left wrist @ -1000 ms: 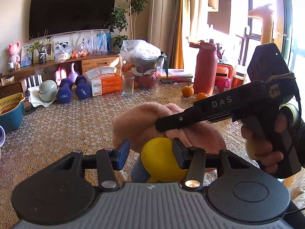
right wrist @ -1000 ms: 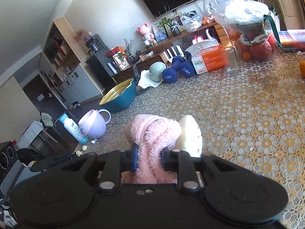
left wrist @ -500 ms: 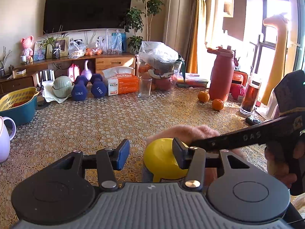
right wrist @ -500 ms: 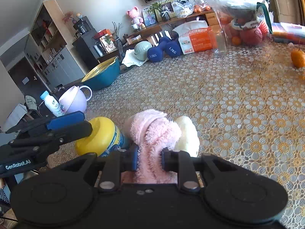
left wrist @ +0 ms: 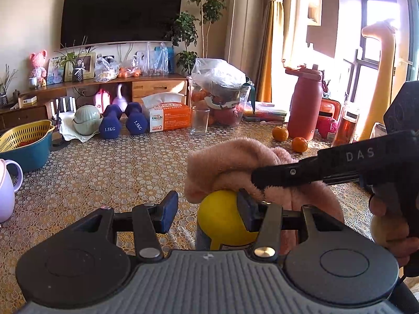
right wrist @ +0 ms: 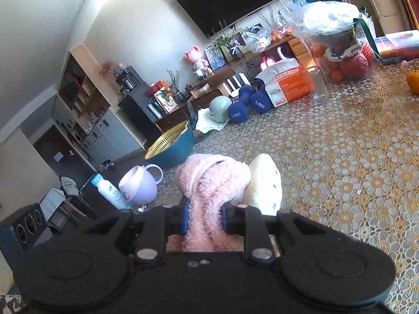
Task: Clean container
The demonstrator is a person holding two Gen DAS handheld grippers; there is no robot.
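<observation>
The container [left wrist: 222, 219] has a yellow lid and a blue-labelled body, and stands on the patterned tablecloth [left wrist: 117, 167]. My left gripper [left wrist: 207, 206] is open around it; its right finger [left wrist: 246, 212] is next to the lid, while the left finger stands apart from it. A fluffy pink cloth [left wrist: 235, 162] drapes over the top of the lid. My right gripper [left wrist: 262, 180], held by a hand, comes in from the right and is shut on the pink cloth [right wrist: 207, 183]. A cream part [right wrist: 264, 183] hangs beside it. The right wrist view hides the container.
A purple mug [left wrist: 5, 191] and a blue basin with a yellow strainer [left wrist: 26, 144] sit at the left. Further back are two dumbbells [left wrist: 123, 123], a tissue box [left wrist: 167, 117], a glass [left wrist: 200, 120], a bagged fruit tub [left wrist: 220, 96], a red bottle [left wrist: 305, 104] and two oranges [left wrist: 289, 138].
The right gripper has lifted the pink cloth from low behind the container onto the top of its lid. The left gripper stays open around the container.
</observation>
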